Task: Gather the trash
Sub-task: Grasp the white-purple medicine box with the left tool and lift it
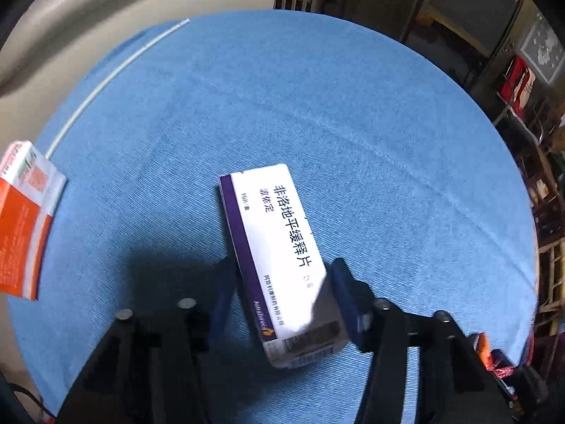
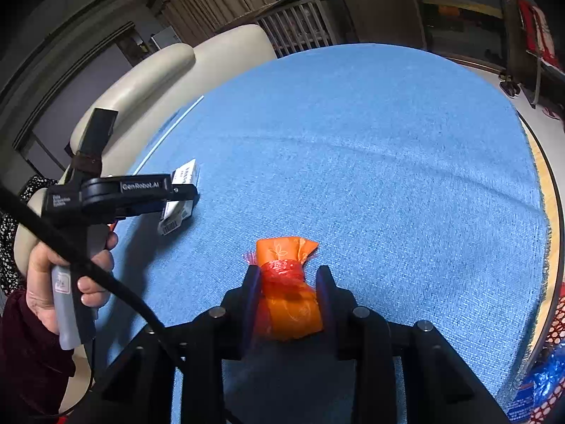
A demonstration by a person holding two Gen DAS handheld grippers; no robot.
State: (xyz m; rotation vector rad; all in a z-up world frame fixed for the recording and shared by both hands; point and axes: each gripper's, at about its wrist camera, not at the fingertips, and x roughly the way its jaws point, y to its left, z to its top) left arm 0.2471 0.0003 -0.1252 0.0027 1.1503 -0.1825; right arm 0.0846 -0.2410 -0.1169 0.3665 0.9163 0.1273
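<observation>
My left gripper (image 1: 282,272) is shut on a white and purple medicine box (image 1: 279,258) and holds it above the blue tablecloth (image 1: 317,123). The box also shows in the right wrist view (image 2: 180,198), held by the left gripper (image 2: 183,190). My right gripper (image 2: 287,275) is shut on an orange packet wrapped in red mesh (image 2: 286,282), just above the cloth. An orange and white box (image 1: 24,219) lies at the table's left edge.
A white straw (image 1: 106,81) lies along the far left edge of the round table; it also shows in the right wrist view (image 2: 169,134). A cream sofa (image 2: 159,81) stands behind the table. Blue foil and red mesh (image 2: 543,388) sit at the near right edge.
</observation>
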